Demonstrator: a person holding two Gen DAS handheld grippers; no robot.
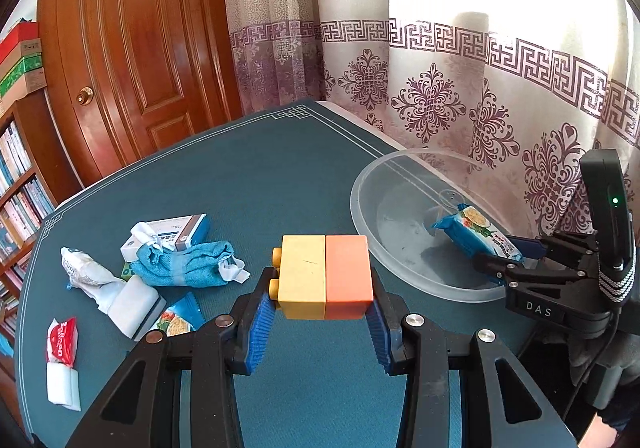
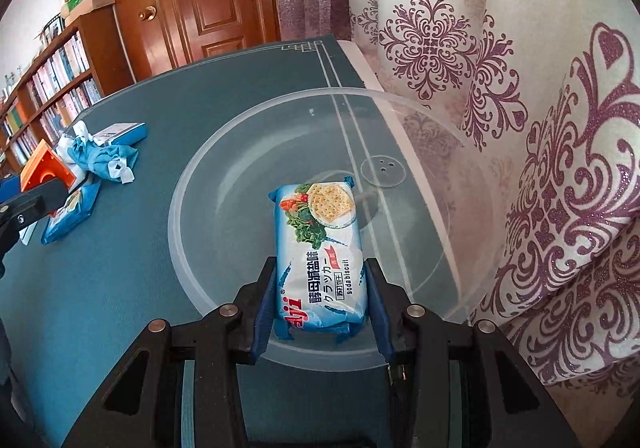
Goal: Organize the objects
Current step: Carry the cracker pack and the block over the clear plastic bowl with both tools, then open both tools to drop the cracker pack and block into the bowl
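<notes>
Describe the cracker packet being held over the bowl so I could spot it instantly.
Start at the large clear plastic bowl on the teal table, beside the patterned curtain. Over it, the right gripper holds a light-blue soda biscuit packet between its fingers. A similar packet lies flat on the table near the blue cloth, but this one is gripped over the bowl.

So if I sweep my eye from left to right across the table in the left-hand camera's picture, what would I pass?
Red snack packet → blue cloth → yellow-and-orange block held in the left gripper → clear plastic bowl → blue cracker packet → right gripper holding that packet.
</notes>
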